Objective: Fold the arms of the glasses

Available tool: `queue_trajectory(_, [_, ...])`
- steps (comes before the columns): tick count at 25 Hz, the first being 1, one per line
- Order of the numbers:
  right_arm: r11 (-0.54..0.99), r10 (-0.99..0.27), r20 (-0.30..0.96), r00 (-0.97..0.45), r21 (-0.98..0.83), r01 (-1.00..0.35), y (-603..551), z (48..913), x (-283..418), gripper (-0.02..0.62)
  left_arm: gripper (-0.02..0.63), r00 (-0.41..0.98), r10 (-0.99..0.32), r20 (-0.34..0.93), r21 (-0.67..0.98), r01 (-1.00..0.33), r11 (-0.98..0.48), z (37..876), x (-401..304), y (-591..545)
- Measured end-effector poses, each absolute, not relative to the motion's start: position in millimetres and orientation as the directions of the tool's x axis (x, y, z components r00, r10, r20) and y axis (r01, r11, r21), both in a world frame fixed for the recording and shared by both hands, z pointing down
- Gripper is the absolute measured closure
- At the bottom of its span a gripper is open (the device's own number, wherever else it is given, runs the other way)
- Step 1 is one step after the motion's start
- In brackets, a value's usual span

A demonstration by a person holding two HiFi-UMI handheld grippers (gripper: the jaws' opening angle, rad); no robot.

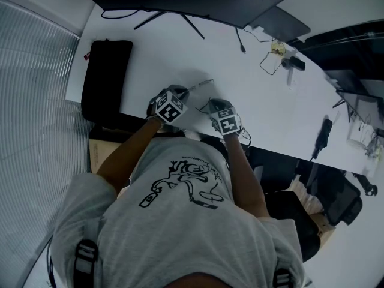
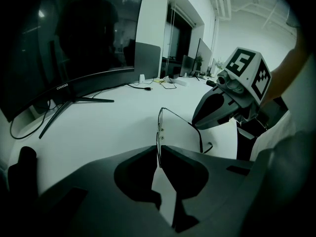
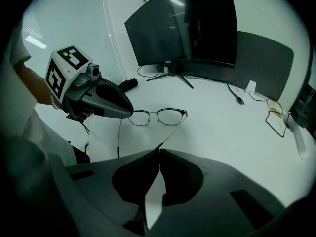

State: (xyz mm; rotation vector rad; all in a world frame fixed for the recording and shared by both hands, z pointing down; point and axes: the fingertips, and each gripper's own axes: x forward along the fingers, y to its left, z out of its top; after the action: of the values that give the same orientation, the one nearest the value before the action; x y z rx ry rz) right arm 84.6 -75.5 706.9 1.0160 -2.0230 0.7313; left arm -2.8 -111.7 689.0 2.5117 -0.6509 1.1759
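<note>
Glasses (image 3: 158,114) are barely visible in head view

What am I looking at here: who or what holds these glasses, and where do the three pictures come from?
No robot: a person holds a two-jaw claw tool in each hand. The head view looks down from the person's head; the other two cameras ride on the tools, looking along their jaws. A white desk carries a monitor and a black pouch. The left claw is shut on one end of the front of the glasses, the right claw on the end of one arm. Neither arm is folded yet.
</note>
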Motion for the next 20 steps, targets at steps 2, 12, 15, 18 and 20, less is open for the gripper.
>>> queue_trajectory(2, [0.523,-0.411,0.815,-0.409,-0.157,-0.838,-75.4,707.1,83.9,0.584,0.563,0.566,-0.271,0.778,0.07,-0.507,-0.859,688.8,-1.4,-110.9])
queue_trajectory(12, [0.531,-0.403,0.814,-0.418,-0.164,-0.831,-76.5,707.8,78.7,0.584,0.563,0.572,-0.254,0.78,0.073,-0.486,-0.871,688.9,2.4,-106.3])
queue_trajectory(15, [0.532,-0.4,0.814,-0.421,-0.168,-0.83,-76.9,707.8,77.9,0.584,0.563,0.573,-0.25,0.78,0.071,-0.479,-0.875,688.6,3.7,-104.9])
queue_trajectory(18, [0.532,-0.399,0.814,-0.421,-0.168,-0.83,-77.6,707.8,76.8,0.584,0.563,0.575,-0.248,0.78,0.07,-0.473,-0.878,688.8,4.9,-103.8])
queue_trajectory(20, [0.533,-0.399,0.814,-0.421,-0.168,-0.83,-78.2,707.9,75.8,0.584,0.563,0.577,-0.245,0.779,0.07,-0.469,-0.88,688.7,5.3,-103.0])
